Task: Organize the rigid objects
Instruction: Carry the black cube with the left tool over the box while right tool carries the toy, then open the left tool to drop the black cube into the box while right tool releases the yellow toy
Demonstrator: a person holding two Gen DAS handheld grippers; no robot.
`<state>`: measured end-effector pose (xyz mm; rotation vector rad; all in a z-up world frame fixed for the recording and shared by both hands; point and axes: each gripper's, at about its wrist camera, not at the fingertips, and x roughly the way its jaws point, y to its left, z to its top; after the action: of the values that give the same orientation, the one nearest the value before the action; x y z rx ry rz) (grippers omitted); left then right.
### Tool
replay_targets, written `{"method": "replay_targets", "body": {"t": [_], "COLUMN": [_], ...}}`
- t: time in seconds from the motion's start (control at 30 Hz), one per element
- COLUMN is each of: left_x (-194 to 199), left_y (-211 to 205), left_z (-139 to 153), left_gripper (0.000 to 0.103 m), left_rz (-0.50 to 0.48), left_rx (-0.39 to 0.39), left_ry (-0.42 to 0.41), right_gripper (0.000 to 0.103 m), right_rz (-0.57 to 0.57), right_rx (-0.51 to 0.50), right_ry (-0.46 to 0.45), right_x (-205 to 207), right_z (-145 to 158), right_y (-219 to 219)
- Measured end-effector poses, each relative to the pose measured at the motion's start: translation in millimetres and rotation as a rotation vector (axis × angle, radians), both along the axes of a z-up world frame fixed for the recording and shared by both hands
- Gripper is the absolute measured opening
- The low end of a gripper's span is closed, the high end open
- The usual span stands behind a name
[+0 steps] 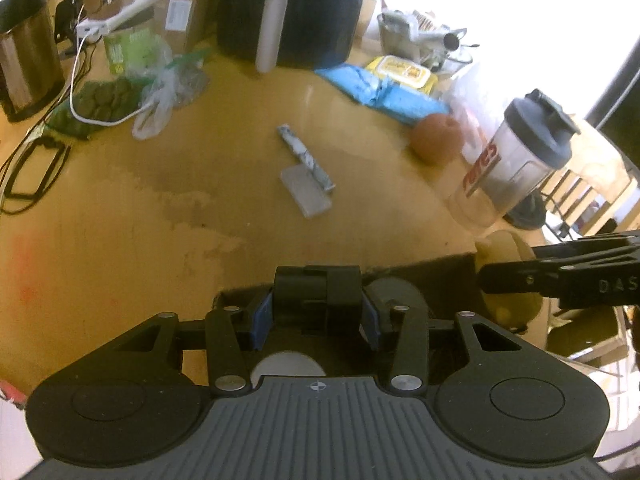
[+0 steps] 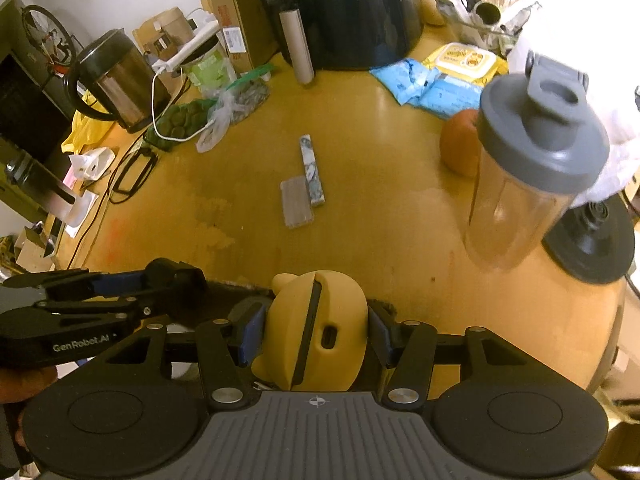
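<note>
Far left on the yellow-brown counter (image 2: 360, 240): steel kettle (image 2: 120, 84) with black lid; white cable (image 2: 160, 112) running in front of it; green bag of round pieces (image 2: 182, 118) beside a clear plastic bag (image 2: 218, 118); black loop of cord (image 2: 134, 172) lying flat nearer the counter edge.

Left gripper (image 1: 316, 316): fingers narrow, blue pads (image 1: 262, 320) clamped on a black boxy object (image 1: 318, 292); it is held above the counter's near edge; in the right wrist view the same gripper shows at the left side, object still between its pads.

Centre, back: large black appliance (image 2: 340, 12) with a grey cardboard tube (image 2: 296, 46) standing upright against it; mid-counter, a flat grey block (image 2: 297, 202) touching a marbled blue-white bar (image 2: 312, 170) along one side, both lying flat, well apart from either gripper.

Right gripper (image 2: 316, 334): fingers at middle width, pads pressed on both sides of a yellow rounded case (image 2: 320, 328) with a dark seam and an oval slot; case is lifted at the near counter edge.

Right: blue packets (image 2: 428, 84); yellow wipes pack (image 2: 464, 58) behind them; orange round fruit (image 2: 460, 148); clear shaker bottle (image 2: 528, 168) with grey flip lid, upright, just beside the fruit; black round base (image 2: 592, 236) at the far right edge.
</note>
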<state>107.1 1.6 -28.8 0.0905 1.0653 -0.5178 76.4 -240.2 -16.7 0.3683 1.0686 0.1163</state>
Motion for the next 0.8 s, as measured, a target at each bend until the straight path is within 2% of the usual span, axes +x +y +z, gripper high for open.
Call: {"method": "replay_targets", "body": {"t": [0.13,0.2,0.8], "left_x": [-1.7,-3.5,-22.5], "left_y": [0.1,0.9,11.0], "left_z": [-3.8,-2.7,17.5], "left_gripper": [0.047,0.053,0.053], "left_rz": [0.001,0.008,0.062], "left_rx": [-0.013,-0.02,-0.05], "left_ry": [0.0,-0.002,-0.036], "right_gripper": [0.058,0.058,0.058], "right_rz": [0.011,0.016,0.039], "right_rx": [-0.002,-0.012,-0.02], "right_ry": [0.009,0.021,0.045], "right_x": [-6.8,-9.5,-6.3], "right_z": [-3.1,-5.8,-12.5], "right_y": [3.4,4.4,6.2]}}
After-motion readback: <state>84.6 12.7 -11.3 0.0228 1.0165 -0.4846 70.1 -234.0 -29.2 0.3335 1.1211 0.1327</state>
